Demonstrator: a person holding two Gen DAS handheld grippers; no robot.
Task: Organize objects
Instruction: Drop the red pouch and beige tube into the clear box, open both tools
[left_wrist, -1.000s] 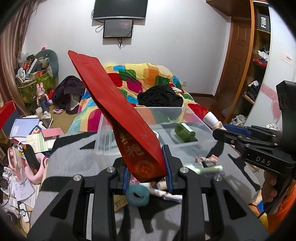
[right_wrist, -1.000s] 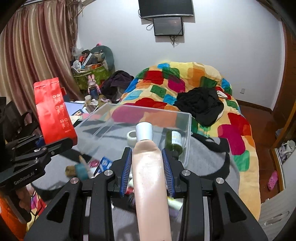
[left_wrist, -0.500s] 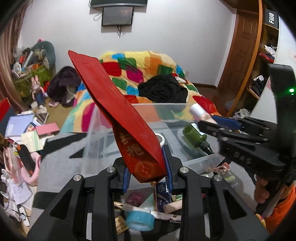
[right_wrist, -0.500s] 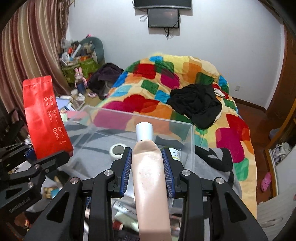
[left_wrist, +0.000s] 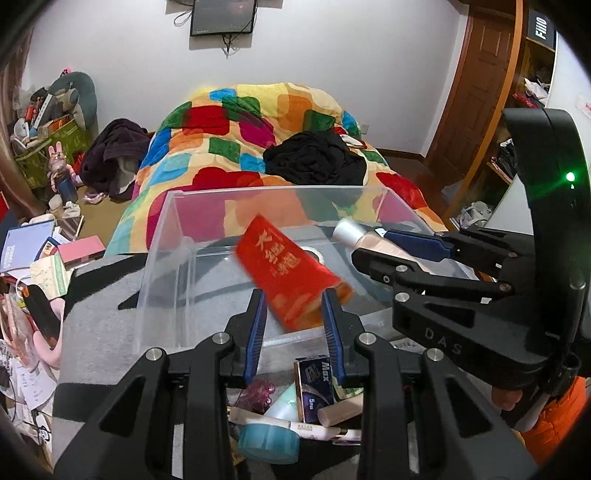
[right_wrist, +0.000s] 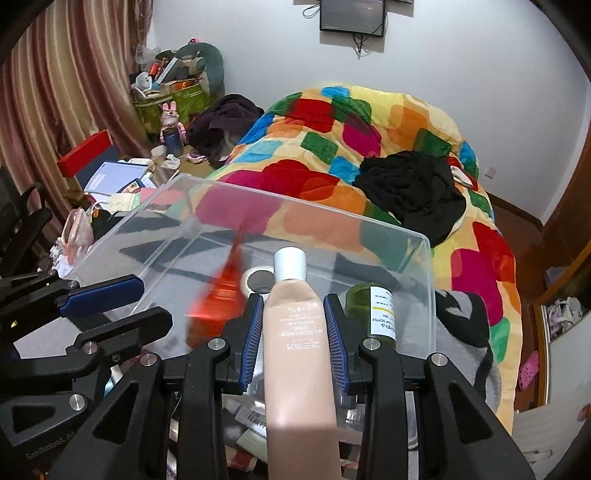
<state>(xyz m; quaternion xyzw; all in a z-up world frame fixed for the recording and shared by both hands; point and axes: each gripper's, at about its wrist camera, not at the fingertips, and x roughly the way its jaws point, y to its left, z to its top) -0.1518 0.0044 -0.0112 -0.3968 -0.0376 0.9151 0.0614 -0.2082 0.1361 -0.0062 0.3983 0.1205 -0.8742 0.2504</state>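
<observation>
my left gripper (left_wrist: 293, 314) hangs over the near wall of the clear box (left_wrist: 166, 258). the red pouch (left_wrist: 288, 273) sits tilted and blurred between its pads, one corner past the right pad, and i cannot tell whether the pads press on it or it is loose. its top leans in over the box, so i judge the drop is the step in hand. i would keep that hand level above the open box and not pull away until the pouch lies flat on the floor of it.

my right gripper (right_wrist: 294, 325) is clamped on the peach tube (right_wrist: 295, 332), cap forward, poised over the near edge of the box. i would carry it further in before letting go, aiming for the bare middle.

a tape roll (right_wrist: 255, 280) and a green bottle (right_wrist: 373, 310) already lie inside, right ahead of the tube, and the pouch may land beside them. the two grippers are close together, so i would release one at a time. below my left hand, on the grey blanket (left_wrist: 99, 314), a blue carton (left_wrist: 314, 380), a teal cap (left_wrist: 267, 441) and more small tubes wait unsorted.
</observation>
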